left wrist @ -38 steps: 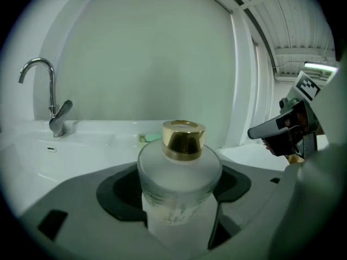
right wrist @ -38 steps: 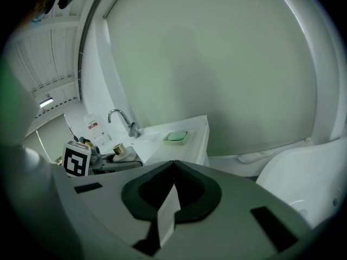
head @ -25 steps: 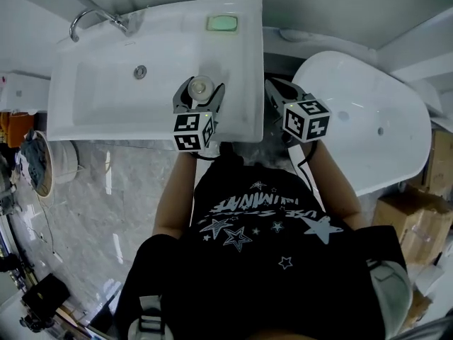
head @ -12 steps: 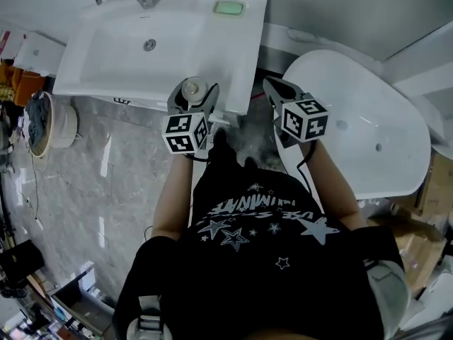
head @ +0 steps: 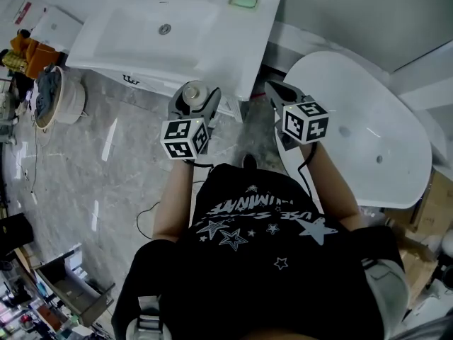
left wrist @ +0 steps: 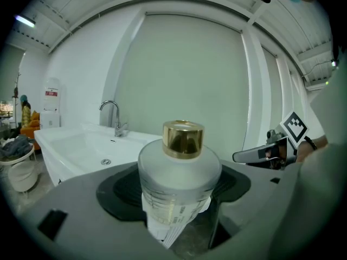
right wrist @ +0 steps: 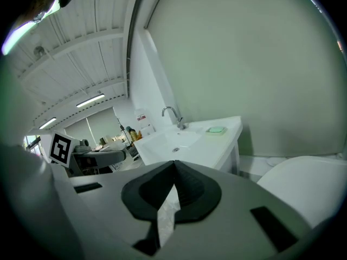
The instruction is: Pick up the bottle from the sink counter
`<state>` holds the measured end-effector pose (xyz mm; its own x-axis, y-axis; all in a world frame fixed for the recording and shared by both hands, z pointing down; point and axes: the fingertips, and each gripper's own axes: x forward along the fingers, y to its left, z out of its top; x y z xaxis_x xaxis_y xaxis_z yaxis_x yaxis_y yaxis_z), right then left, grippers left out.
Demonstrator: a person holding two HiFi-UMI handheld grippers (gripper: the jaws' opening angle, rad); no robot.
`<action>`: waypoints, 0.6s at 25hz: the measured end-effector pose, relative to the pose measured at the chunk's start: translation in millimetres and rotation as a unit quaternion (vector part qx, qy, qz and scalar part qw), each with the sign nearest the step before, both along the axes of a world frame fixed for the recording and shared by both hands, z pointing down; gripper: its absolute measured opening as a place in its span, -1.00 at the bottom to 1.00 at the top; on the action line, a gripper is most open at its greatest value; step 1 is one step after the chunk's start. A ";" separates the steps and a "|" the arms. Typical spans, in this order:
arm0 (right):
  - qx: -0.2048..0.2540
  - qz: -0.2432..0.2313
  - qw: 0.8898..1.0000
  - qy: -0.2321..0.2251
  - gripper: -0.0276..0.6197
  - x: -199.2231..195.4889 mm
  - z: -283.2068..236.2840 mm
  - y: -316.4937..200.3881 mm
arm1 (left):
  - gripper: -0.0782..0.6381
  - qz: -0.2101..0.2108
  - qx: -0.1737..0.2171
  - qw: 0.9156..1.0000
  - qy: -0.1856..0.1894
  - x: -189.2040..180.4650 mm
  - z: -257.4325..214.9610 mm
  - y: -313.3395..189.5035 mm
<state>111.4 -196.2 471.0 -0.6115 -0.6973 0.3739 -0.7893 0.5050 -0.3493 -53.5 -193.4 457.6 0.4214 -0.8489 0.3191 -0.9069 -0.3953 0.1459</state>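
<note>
Bottle (head: 192,91), clamped in left tool (head: 196,98), has cleared the sink counter (head: 248,44) edge.

bottle (left wrist: 179,177): frosted white body, shiny gold cap (left wrist: 183,138), white label with fine dark print. left gripper (head: 196,94) and right gripper (head: 274,89): grey shells, black jaw pads, cubes with black-and-white square markers. sink (head: 127,44) white, pale green soap (head: 243,1) on its far right corner. bathtub (head: 368,140) right of sink: white. floor (head: 106,154) in front of sink: grey veined marble. shirt (head: 262,253): black, white stars.
</note>
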 end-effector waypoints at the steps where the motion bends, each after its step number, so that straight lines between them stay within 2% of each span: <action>1: 0.001 -0.002 1.000 -0.001 -0.90 -2.7 -0.8 -0.1 | 0.22 -0.002 0.001 1.000 0.000 -2.1 -1.3 2.1; 7: 0.007 -0.016 1.000 -0.006 -0.90 -24.6 -7.2 7.2 | 0.22 -0.012 0.008 1.000 0.005 -17.8 -7.7 19.5; 15: 0.007 -0.025 1.000 0.005 -0.90 -52.4 -11.3 52.8 | 0.22 -0.017 0.006 1.000 0.010 -39.1 -9.7 69.9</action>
<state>59.0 -143.4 459.6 -0.6428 -0.6710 0.3695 -0.7657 0.5496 -0.3341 -92.6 -123.5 447.9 0.3993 -0.8660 0.3009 -0.9164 -0.3668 0.1605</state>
